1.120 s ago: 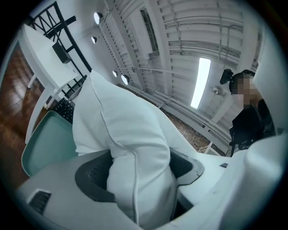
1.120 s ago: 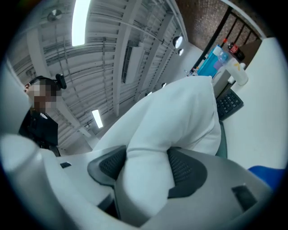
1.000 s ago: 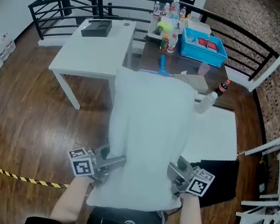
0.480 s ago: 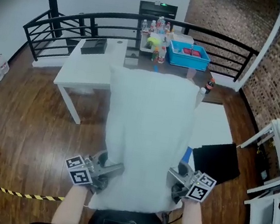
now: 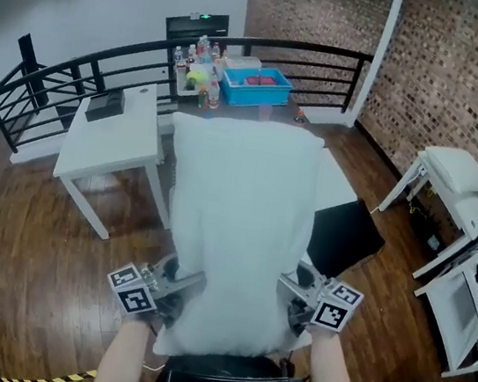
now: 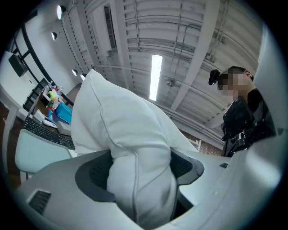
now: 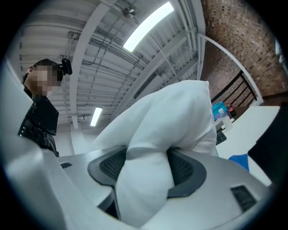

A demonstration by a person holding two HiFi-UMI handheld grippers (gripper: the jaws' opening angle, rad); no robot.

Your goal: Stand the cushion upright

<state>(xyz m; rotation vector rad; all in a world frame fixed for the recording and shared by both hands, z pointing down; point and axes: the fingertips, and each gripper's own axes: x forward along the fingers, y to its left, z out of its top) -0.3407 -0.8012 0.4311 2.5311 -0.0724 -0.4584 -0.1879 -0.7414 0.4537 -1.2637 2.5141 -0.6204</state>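
The cushion [image 5: 237, 230], white and long, is in the air in front of the person, above the wooden floor [image 5: 36, 236]. It touches no furniture that I can see. Its near end is low, by the person's hands, and it reaches up and away toward the black railing [image 5: 78, 77].

The left tongs [image 5: 182, 284] pinch its lower left edge, and the right tongs [image 5: 288, 289] pinch its lower right edge. In both gripper views the fabric is squeezed into a thick fold between the dark pads [image 6: 95, 173], which press on it from two sides.

Behind the cushion stands a white desk [image 5: 108, 144]. Further back is a blue bin [image 5: 256, 86] with bottles just beside it. A brick wall [image 5: 469, 78] is on the right.
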